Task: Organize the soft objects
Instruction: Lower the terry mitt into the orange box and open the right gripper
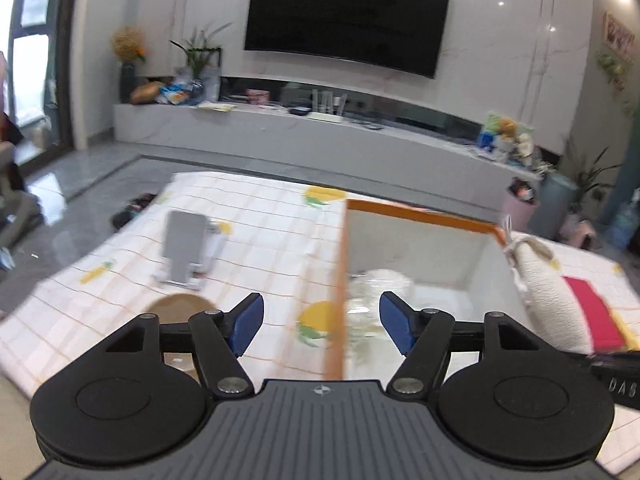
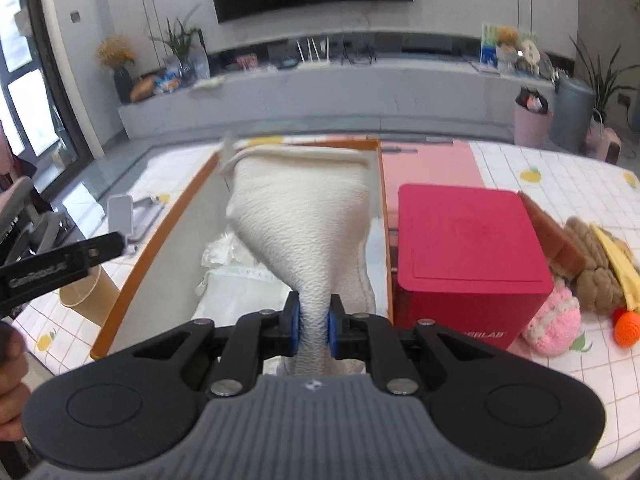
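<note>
cream cloth bag [image 2: 300,216] hangs over our orange-rimmed bin [image 2: 160,216], right gripper [image 2: 313,322] clamped on its bunched end for lowering, left gripper [image 1: 321,326] spread apart, empty.

I see the cream textured fabric pouch [image 2: 300,220] hanging bunched over the orange-rimmed white box [image 2: 160,240]; pink, brown and orange crocheted toys [image 2: 592,280] lie heaped beside the red box [image 2: 468,240].

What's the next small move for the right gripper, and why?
Probably lower the white cloth into the orange-rimmed box, then release. The right gripper has its jaws pinched on the cloth's bunched end, which hangs above the box interior; the left gripper is open and empty.
</note>
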Demonstrator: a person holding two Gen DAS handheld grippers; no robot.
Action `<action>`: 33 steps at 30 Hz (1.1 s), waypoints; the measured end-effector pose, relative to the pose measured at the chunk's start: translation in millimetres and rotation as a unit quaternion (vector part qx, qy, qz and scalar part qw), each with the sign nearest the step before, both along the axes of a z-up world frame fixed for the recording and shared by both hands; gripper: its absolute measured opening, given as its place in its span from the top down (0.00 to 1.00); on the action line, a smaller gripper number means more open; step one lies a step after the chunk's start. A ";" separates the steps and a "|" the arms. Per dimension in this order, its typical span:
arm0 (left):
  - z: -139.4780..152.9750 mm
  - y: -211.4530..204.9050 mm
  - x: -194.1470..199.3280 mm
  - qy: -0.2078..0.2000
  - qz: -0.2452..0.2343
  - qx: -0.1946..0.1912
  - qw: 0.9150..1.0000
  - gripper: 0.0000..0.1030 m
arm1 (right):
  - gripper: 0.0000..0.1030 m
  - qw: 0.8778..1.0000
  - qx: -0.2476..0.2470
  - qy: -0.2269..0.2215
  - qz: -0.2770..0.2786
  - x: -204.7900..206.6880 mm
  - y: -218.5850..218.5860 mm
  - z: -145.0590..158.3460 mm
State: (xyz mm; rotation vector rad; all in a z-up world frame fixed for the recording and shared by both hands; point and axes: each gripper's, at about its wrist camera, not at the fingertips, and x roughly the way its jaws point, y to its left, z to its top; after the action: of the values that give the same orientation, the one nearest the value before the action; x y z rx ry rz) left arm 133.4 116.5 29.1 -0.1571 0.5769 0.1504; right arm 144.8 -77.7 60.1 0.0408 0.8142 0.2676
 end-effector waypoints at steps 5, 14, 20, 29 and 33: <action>2.9 4.7 -1.8 0.004 0.009 0.011 1.000 0.27 | 0.85 0.998 -0.045 0.004 -0.037 8.6 14.2 -11.3; 8.9 12.8 -7.4 -0.007 -0.005 0.000 1.000 0.27 | 0.46 0.999 0.006 0.044 -0.011 4.3 20.8 -16.6; 11.4 15.0 -7.4 -0.010 -0.006 -0.005 1.000 0.27 | 0.88 0.998 0.029 0.049 0.009 14.6 16.9 -5.1; 6.1 21.8 -3.1 0.003 0.002 -0.018 1.000 0.28 | 0.97 0.978 -0.024 0.163 0.126 87.4 54.7 -40.4; 4.5 21.7 -2.8 0.012 -0.032 -0.030 0.999 0.28 | 0.97 0.972 -0.016 0.188 0.141 108.3 67.0 -53.3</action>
State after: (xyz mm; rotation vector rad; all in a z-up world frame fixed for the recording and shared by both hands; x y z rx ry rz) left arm 130.5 138.2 33.6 -0.1959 0.6104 0.0730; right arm 253.1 -10.7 6.8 -0.0579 1.2027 0.5263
